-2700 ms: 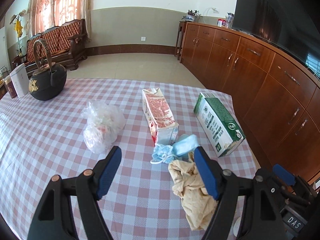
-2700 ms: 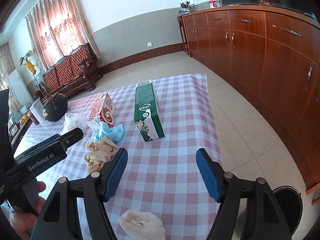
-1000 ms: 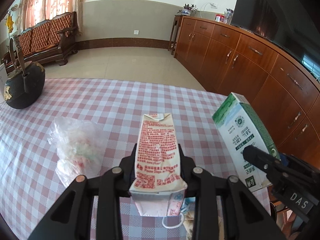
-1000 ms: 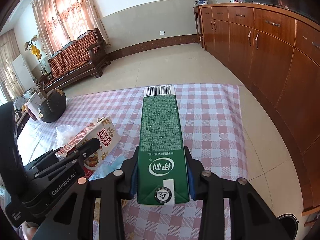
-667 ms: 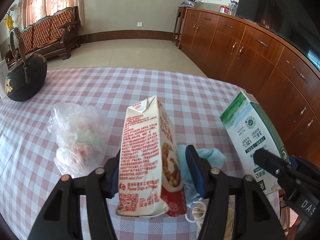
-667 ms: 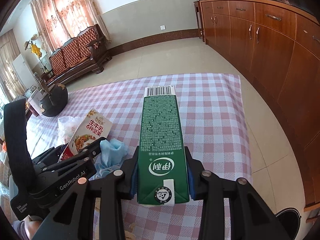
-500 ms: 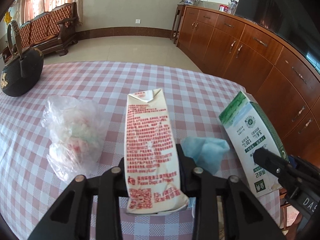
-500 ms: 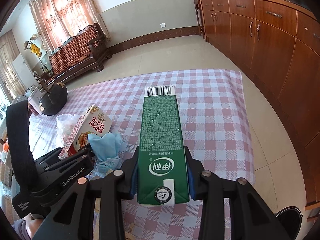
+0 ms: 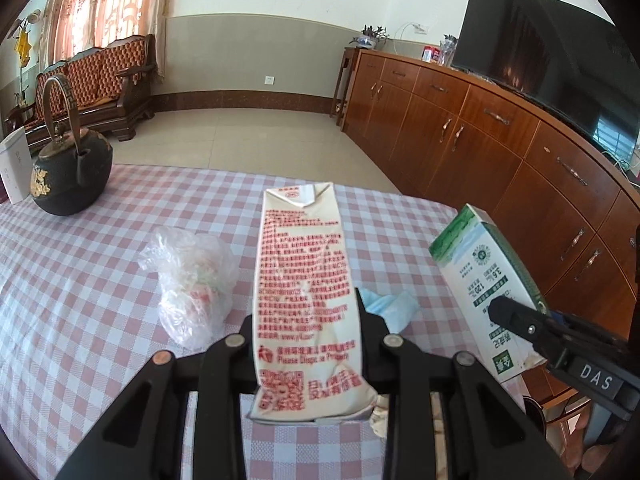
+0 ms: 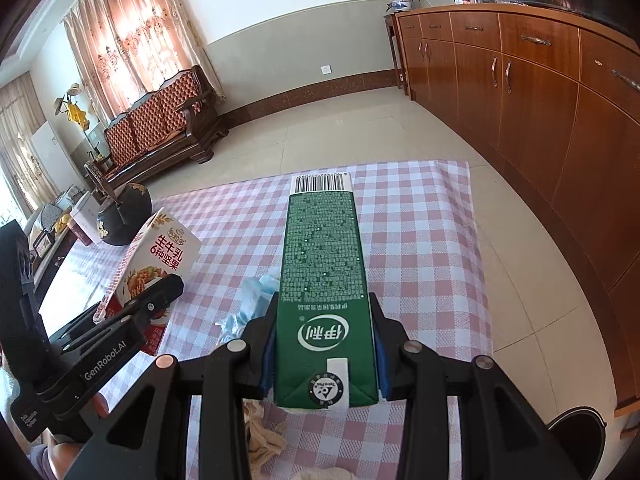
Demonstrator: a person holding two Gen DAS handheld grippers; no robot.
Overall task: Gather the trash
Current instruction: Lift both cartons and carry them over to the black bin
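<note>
The left tool (image 9: 306,320) clamps a white carton with red print (image 9: 306,292), lifted off the checked table (image 9: 80,280). A clear plastic bag (image 9: 192,280) and blue mask (image 9: 390,306) lie below. At right, the right tool (image 9: 520,320) grips a green-and-white carton (image 9: 476,268).

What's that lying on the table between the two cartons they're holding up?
A crumpled blue face mask lies on the tablecloth between the red-printed carton and the green carton; both wrist views show it.

Red carton (image 9: 306,300): printed paperboard, creased, semi-matt. Green carton (image 10: 324,280): smooth glossy paperboard. Bag (image 9: 192,280) at 9 o'clock of red carton: clear crinkled plastic. Tablecloth (image 9: 80,280): checked, matt. Cabinet (image 10: 540,92): polished wood. Kettle (image 9: 70,176): dark matt metal.
</note>
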